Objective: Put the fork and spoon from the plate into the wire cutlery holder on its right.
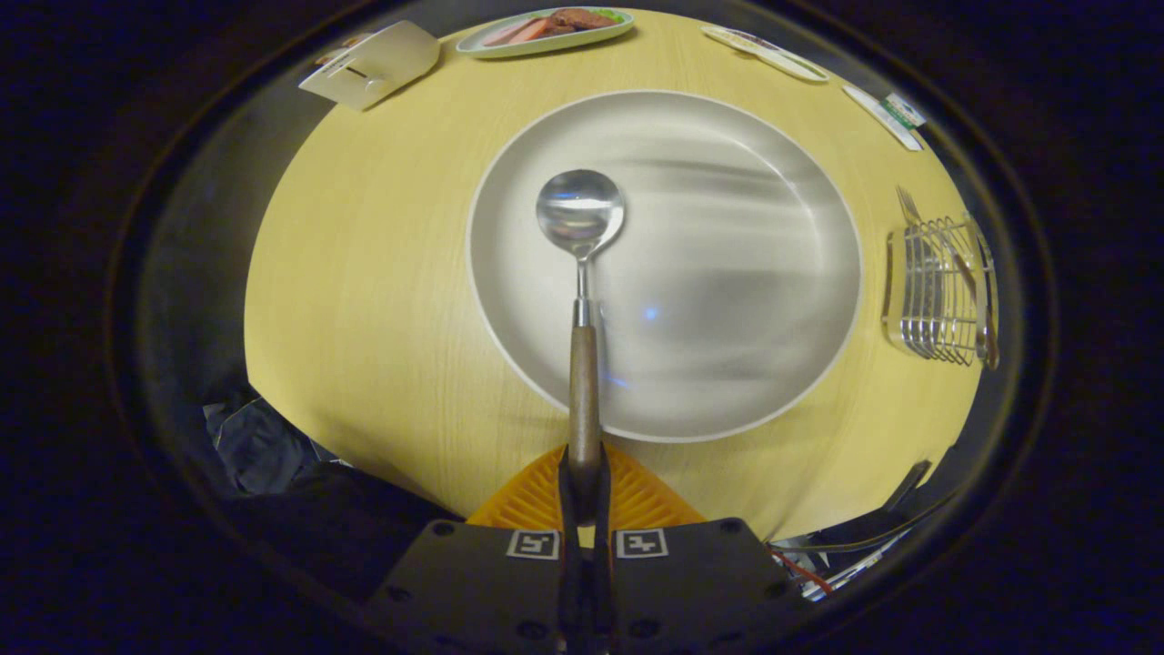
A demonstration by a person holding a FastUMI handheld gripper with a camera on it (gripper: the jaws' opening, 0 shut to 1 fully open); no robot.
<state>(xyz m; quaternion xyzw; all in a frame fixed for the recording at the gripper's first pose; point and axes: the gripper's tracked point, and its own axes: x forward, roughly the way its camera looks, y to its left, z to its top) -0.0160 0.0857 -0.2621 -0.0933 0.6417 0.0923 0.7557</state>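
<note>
Wood-handled, the spoon [582, 273] sits clamped between our gripper [584, 487] fingers, which are closed on the handle end; its steel bowl extends straight ahead over the grey plate [746, 273]. Right of the fingers and just beside the plate stands the wire cutlery holder [941, 291], with the fork [909, 214] upright inside. Beyond the plate we see a dish of food [546, 32] on the wooden table [364, 273].

A dining setup is showing here: a round light-wood table [382, 300] is carrying a large empty plate [727, 273], a wire cutlery holder [941, 291] to its right, a dish of sliced food [546, 32] at the far side, and a napkin dispenser [371, 64] nearby.
</note>
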